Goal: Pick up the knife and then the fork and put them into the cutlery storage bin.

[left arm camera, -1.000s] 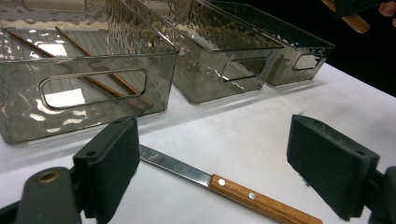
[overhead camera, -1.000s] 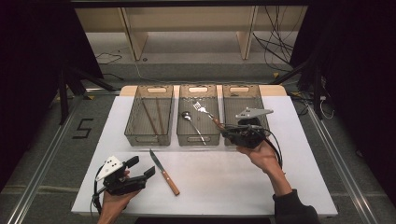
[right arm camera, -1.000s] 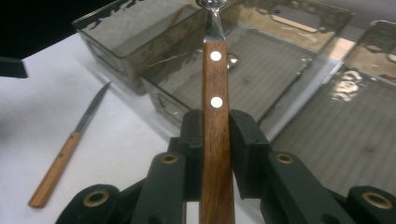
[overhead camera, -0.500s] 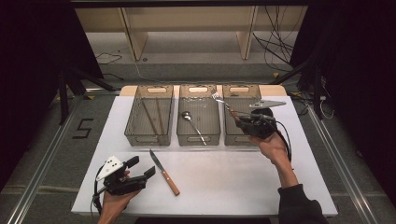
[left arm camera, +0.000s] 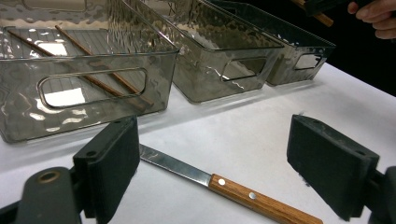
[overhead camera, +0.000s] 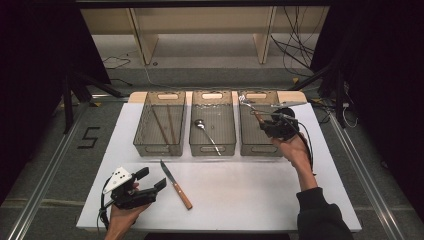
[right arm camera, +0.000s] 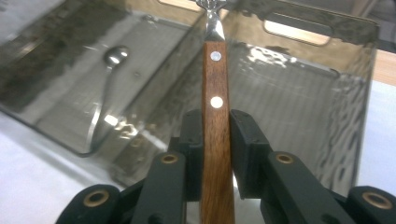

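The fork [right arm camera: 215, 88] sits clamped by its wooden handle in the right tongs [overhead camera: 274, 126], tines pointing far, held over the right bin [overhead camera: 260, 149]. It looks light and rigid; the riveted wood should grip better than the slick steel neck. In the middle bin [overhead camera: 212, 147] lies a spoon [overhead camera: 205, 131]. The left tongs [overhead camera: 145, 186] stand wide open and empty, near the knife [overhead camera: 176, 183] on the desk [overhead camera: 250, 200].
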A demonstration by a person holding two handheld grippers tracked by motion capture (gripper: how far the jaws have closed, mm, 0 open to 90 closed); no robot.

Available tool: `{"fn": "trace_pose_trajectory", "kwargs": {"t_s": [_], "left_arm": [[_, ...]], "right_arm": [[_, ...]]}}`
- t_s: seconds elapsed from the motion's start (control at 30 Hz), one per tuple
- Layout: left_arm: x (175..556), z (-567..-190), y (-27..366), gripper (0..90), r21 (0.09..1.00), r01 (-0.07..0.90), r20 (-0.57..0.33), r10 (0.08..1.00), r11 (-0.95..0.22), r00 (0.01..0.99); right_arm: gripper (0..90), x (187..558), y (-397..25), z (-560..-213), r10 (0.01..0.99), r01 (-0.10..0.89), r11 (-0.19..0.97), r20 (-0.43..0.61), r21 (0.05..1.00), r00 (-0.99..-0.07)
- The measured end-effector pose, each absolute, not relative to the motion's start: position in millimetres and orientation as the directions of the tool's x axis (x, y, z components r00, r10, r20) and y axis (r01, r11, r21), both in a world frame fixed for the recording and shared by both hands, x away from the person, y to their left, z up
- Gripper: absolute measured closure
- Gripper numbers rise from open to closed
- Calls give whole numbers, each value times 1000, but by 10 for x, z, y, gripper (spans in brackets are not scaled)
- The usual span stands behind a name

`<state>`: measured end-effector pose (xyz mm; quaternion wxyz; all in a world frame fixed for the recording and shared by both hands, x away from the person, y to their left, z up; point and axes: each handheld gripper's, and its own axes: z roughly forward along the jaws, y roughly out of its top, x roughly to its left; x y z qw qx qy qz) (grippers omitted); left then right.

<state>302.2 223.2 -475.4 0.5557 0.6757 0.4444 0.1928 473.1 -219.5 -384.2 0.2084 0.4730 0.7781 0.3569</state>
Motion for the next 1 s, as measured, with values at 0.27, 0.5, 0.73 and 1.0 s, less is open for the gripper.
{"fn": "trace_pose_trajectory", "kwargs": {"t_s": [0.27, 0.5, 0.73, 1.0], "left_arm": [[3023, -4754, 2228, 167, 922, 387, -233, 815, 12, 531], [3022, -4754, 2227, 168, 922, 387, -233, 815, 12, 531], [3022, -4754, 2229, 168, 922, 386, -233, 815, 11, 531], [3021, -4752, 2224, 168, 923, 385, -230, 814, 9, 533]], "right_arm": [[764, 4875, -2209, -3910, 905, 626, 292, 3, 723, -426], [764, 4971, -2188, -3990, 912, 656, 307, -17, 690, -409], [763, 5059, -2179, -4064, 919, 681, 306, -18, 665, -395], [762, 5110, -2145, -4107, 922, 698, 310, -23, 645, -388]]}}
